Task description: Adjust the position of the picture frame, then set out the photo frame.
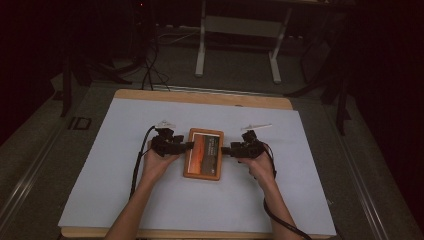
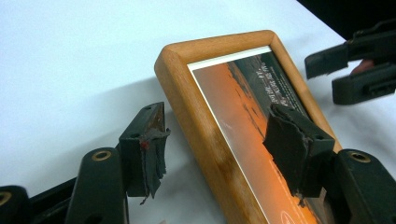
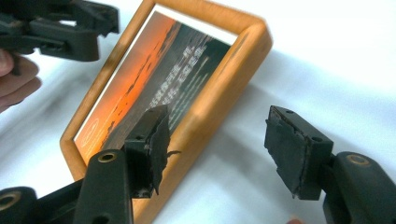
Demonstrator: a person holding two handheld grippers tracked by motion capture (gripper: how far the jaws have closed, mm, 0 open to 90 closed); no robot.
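While both straddle rims to steady it | left hand-held gripper (image 1: 189,145) spread | right hand-held gripper (image 1: 224,149) spread | wooden-framed sunset picture (image 1: 204,153) flat on counter (image 1: 125,195)

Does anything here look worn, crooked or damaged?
Yes. The dark pads on the left gripper and right gripper are frayed, with torn, peeling edges. The wooden picture frame looks intact and lies flat on the white sheet, nearly square to it.

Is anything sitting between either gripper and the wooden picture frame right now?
Nothing visible. The left gripper and right gripper each straddle a side rail of the wooden picture frame, jaws open, on the bare white sheet.
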